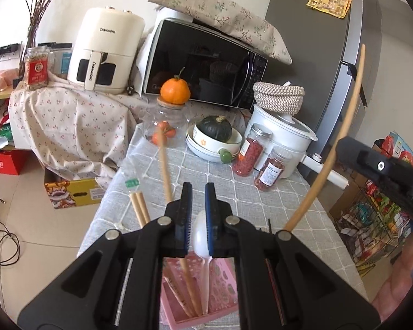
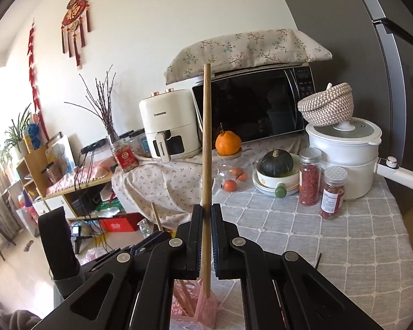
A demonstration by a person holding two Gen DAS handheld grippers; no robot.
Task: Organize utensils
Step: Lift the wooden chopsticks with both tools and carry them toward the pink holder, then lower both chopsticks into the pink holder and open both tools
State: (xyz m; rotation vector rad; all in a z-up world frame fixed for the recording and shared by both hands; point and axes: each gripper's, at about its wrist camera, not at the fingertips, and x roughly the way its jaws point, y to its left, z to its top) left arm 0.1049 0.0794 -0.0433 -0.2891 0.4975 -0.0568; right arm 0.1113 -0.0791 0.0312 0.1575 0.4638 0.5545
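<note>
- The chopstick (image 2: 206,165) stands nearly upright at the centre of the right view, clamped in the right tongs (image 2: 206,214); its long axis runs top to bottom of the frame.
- Its lower tip hangs just over the pink holder (image 2: 206,310) at the bottom centre, so the coming move looks like a straight drop along that axis.
- The left tongs (image 1: 198,200) are narrow, their pads nipping the white spoon (image 1: 201,233), whose handle points down into the holder (image 1: 220,283) beside two chopsticks.
- Another pair (image 1: 139,206) lies on the desk (image 1: 261,206), left of centre.
- The right tongs seem nearer to finishing.
</note>
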